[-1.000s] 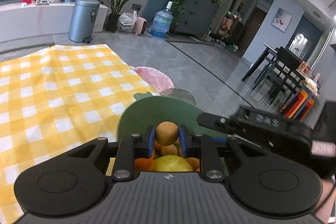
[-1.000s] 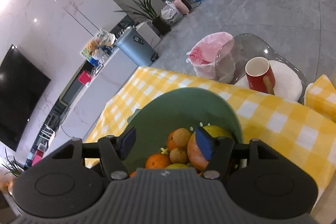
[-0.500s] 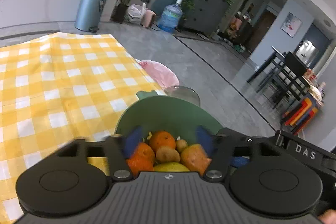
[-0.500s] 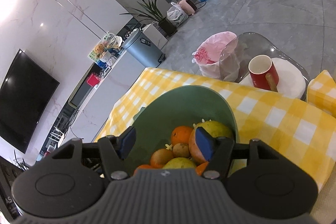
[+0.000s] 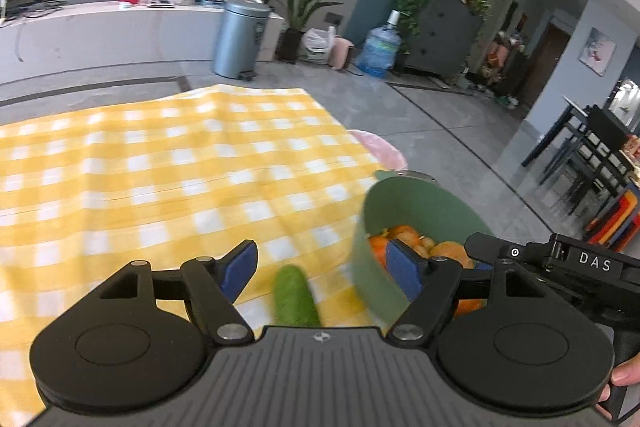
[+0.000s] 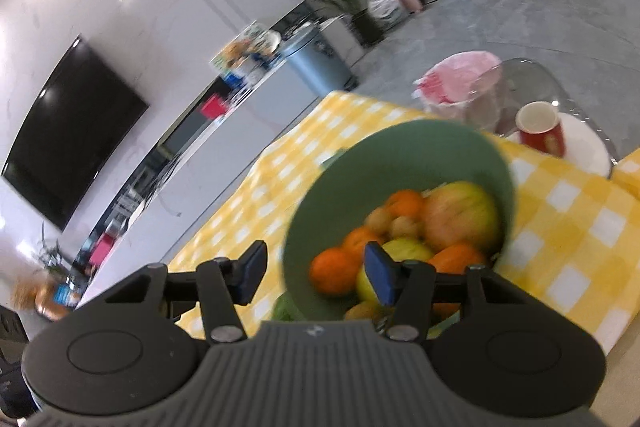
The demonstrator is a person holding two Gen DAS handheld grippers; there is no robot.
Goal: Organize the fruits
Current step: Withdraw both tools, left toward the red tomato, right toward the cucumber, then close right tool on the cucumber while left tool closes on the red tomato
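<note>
The left gripper [image 5: 322, 267] points forward and downward, its blue-padded jaws spread wide and opening, with nothing pressed between the pads. The right gripper [image 6: 314, 277] also tilts downward, its jaws partly apart and closing, the pads gripping nothing; in the left wrist view its black body reaches in from the right edge. A person's hand [image 5: 622, 385] shows only as fingertips wrapped around that gripper's handle at the lower right corner of that view.
</note>
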